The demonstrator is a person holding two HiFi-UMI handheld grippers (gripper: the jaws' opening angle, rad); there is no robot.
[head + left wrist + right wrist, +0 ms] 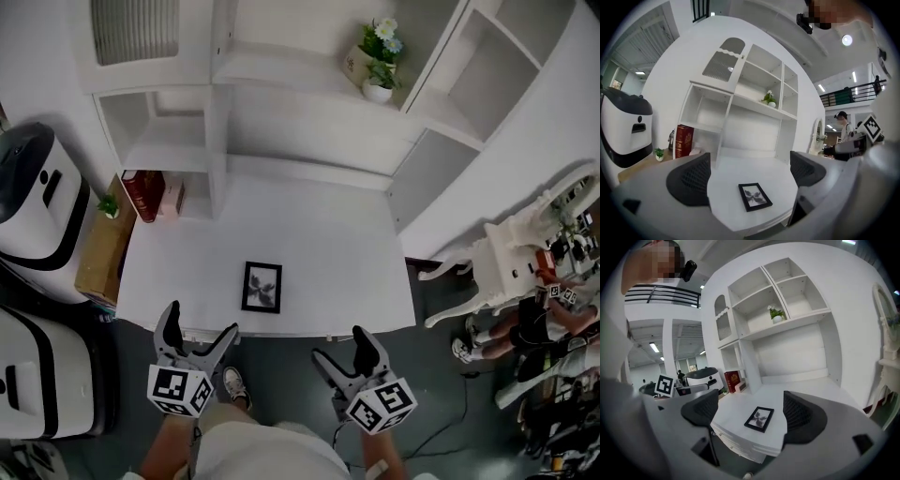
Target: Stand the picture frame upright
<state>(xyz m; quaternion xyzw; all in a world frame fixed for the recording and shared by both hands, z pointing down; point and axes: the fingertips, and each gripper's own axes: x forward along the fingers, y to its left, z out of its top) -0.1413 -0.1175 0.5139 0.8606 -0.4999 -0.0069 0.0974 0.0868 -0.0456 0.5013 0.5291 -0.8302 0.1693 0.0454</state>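
Short of the desk [328, 244] | left gripper [195, 339], right gripper [343, 356]: jaws wide, empty | picture frame [262, 287] flat

The desk [328, 244] lies bare around the flat frame [262, 287], open from the front edge, with shelf walls [217, 178] and a book [141, 195] well behind.

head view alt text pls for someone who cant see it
A small black picture frame lies flat near the front edge of a white desk backed by white shelves. The left gripper and right gripper hover open and empty just short of the desk.
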